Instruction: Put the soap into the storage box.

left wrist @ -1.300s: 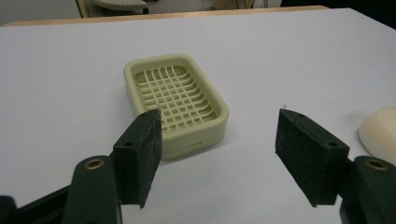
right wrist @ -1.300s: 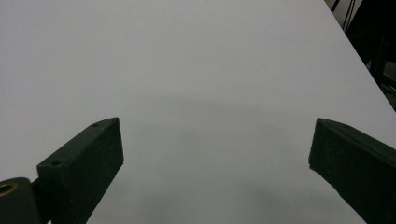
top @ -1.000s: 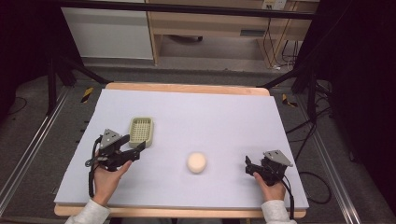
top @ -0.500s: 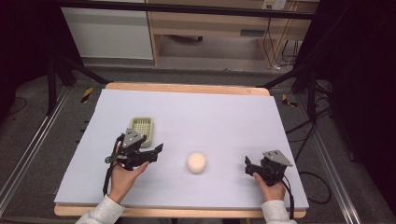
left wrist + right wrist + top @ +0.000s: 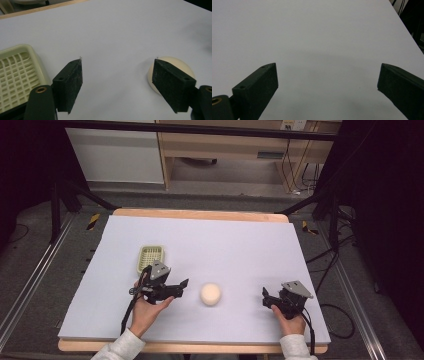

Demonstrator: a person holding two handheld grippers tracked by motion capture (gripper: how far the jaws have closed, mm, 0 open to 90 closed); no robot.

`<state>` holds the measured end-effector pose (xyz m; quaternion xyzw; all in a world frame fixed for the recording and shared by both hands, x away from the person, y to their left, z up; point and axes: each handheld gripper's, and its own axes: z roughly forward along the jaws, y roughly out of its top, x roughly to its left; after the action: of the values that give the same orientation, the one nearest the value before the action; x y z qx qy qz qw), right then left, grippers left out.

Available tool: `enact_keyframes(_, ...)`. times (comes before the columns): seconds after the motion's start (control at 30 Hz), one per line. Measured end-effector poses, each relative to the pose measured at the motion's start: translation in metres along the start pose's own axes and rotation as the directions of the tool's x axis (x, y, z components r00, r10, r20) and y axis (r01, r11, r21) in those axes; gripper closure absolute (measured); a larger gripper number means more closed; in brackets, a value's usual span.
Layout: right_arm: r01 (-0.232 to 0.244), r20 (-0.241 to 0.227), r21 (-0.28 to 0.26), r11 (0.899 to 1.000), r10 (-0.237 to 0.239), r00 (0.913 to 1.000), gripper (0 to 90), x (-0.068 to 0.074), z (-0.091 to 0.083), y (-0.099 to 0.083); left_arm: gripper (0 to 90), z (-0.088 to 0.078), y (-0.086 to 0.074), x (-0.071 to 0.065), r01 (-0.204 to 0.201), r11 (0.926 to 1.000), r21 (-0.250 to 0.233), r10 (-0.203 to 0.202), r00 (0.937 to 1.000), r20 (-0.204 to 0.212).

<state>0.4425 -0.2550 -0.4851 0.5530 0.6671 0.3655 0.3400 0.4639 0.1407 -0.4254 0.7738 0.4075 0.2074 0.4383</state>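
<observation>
High view, ball: we see a pale cream ball [image 5: 210, 293] on the white table cover [image 5: 225, 245], between the two grippers and much nearer the left one.
High view, left gripper [image 5: 184, 286]: its jaws point at the ball and have just been opening; nothing lies between them, and the tips stand just beside the ball, apart from it.
High view, right gripper [image 5: 264, 298]: it rests in the hand near the front right of the cover, well apart from the ball.
High view, basket [image 5: 150, 258]: a small yellow-green plastic basket with a grid floor sits just behind the left hand.
Left gripper view, jaws: we find them spread, black and matte with a rough face; the ball [image 5: 175, 65] peeks out behind the right-hand jaw, and the basket [image 5: 17, 72] lies at the left edge.
Left gripper view, handling: we judge the ball light, smooth and round, so it may roll or squirt out of a pinch; whether it is soft or stiff we cannot tell. We would take it across its widest middle, pads on opposite sides.
Right gripper view, jaws: spread wide over the bare, matte cover [image 5: 317, 37], with nothing between them.
</observation>
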Motion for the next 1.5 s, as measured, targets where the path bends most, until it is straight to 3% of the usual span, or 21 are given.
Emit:
enact_keyframes(0.47,0.007,-0.001,0.000,1.000,-0.007,1.0000,3.7,0.000,0.000,0.000,24.1,0.017,0.005,-0.023,-0.065,0.9966,0.051,0.062,0.9961,0.063)
enact_keyframes(0.83,0.020,0.006,0.001,1.000,-0.020,0.9998,3.7,0.002,0.000,0.000,21.8,0.023,0.006,-0.031,-0.055,0.9960,0.070,0.047,0.9939,0.100)
enact_keyframes(1.1,0.020,0.002,0.002,1.000,-0.020,0.9998,3.7,0.001,0.001,0.000,21.3,0.029,0.007,-0.039,-0.076,0.9925,0.095,0.064,0.9898,0.127)
enact_keyframes(1.5,0.028,0.008,0.001,1.000,-0.028,0.9996,3.8,0.003,0.000,0.000,20.6,0.041,0.009,-0.054,-0.097,0.9872,0.126,0.079,0.9875,0.136)
